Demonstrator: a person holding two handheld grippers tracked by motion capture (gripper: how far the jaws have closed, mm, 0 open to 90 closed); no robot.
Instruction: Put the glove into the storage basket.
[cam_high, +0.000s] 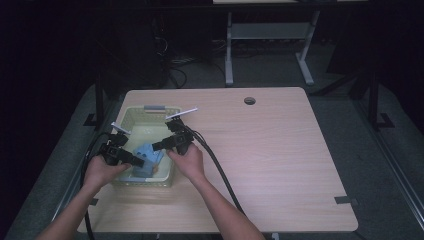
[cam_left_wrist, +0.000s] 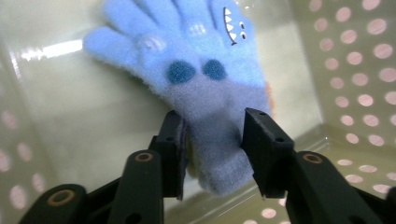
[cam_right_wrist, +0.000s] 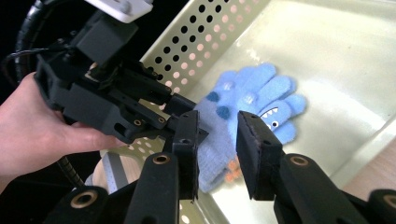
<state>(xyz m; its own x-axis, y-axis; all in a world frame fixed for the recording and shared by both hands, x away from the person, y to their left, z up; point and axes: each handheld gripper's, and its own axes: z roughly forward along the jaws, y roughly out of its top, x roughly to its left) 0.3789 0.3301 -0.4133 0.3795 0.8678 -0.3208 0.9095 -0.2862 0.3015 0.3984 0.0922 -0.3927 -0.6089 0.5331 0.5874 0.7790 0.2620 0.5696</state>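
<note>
A fluffy blue glove (cam_left_wrist: 201, 56) with a shark face and dark blue dots lies flat on the floor of a pale yellow perforated basket (cam_high: 131, 112). My left gripper (cam_left_wrist: 215, 149) reaches into the basket, jaws apart, with the glove's grey-blue cuff between them; the pads stand at the cuff's sides without squeezing it. In the high view the left gripper (cam_high: 136, 160) is at the glove's (cam_high: 146, 159) near-left end. My right gripper (cam_right_wrist: 217, 144) hovers over the basket open, with nothing between its fingers and the glove (cam_right_wrist: 252, 98) beyond them. A bit of orange (cam_right_wrist: 231, 170) peeks from under the cuff.
The basket stands at the front left of a light wooden table (cam_high: 280, 150). The tabletop has a round cable hole (cam_high: 249, 100) at the back and a tape strip (cam_high: 346, 200) near the right front corner. Black cables (cam_high: 220, 170) trail from both grippers toward the person.
</note>
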